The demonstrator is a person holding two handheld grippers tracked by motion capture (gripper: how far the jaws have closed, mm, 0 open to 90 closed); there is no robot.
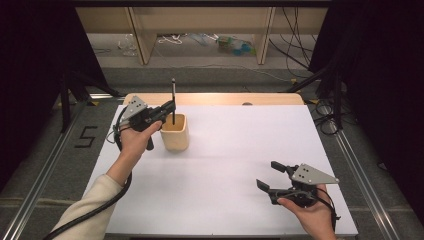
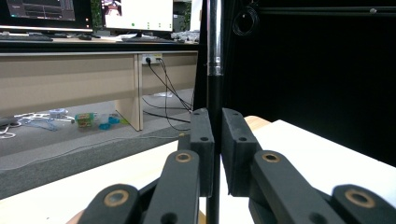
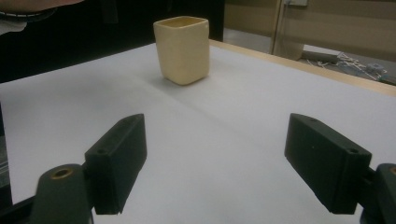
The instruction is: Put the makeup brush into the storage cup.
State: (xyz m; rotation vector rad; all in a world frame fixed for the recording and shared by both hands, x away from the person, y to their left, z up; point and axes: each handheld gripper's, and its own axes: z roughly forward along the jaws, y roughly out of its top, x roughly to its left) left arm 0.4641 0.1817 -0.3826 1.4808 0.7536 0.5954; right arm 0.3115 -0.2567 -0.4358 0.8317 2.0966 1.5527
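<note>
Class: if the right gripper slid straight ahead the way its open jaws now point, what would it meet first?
Probably the cream square-sided cup: the right gripper looks along the bare white table towards it, though slightly left of centre.

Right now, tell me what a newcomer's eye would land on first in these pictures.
First, the left hand-held gripper, shut on a thin black pen that stands upright with its lower end inside the cream cup, at the far left of the white table. Next, the right hand-held gripper, resting near the front right corner with its jaws wide open and nothing between them.
</note>
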